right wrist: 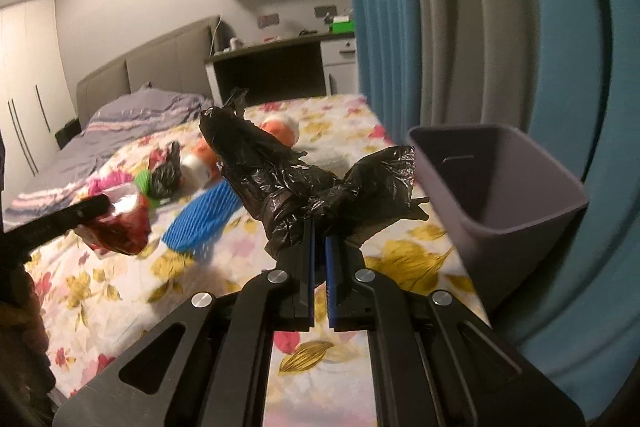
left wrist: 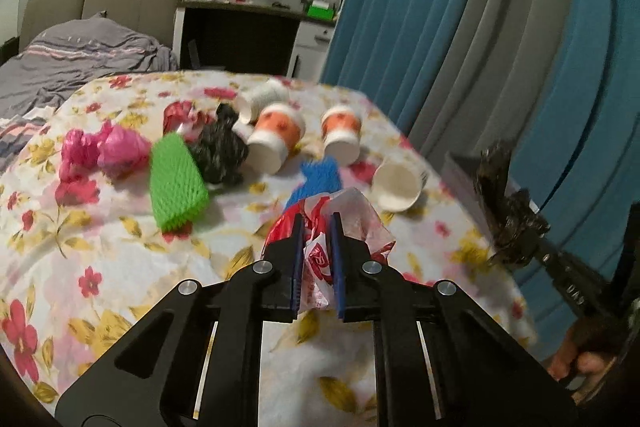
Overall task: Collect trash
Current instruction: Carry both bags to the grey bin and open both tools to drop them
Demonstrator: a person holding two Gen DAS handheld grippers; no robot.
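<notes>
Left tool: our left tool is clenching a crumpled red-and-white plastic bag, lifted off the flowered tabletop at lower centre of the left view.
Right tool: our right tool is gripping a knotted black plastic bag at its twisted middle, both ends flaring upward, in mid-frame of the right view.
Bin: a grey bin is standing at the right of the right view, its mouth tilted toward us, just beside the black bag.
Step in hand: we are judging this to be the carry to the bin; we should be bringing the black bag fully over the opening before letting go, so the loose ends are not catching on the rim.
Order: we are thinking one tool at a time is wiser, since both share one narrow mouth.
Trash left: paper cups, a green foam net, a blue foam net, pink bags and another black bag are lying across the upper middle of the left view.
In the way: the curtain is hanging close behind the bin; the white cup is lying near the edge.
</notes>
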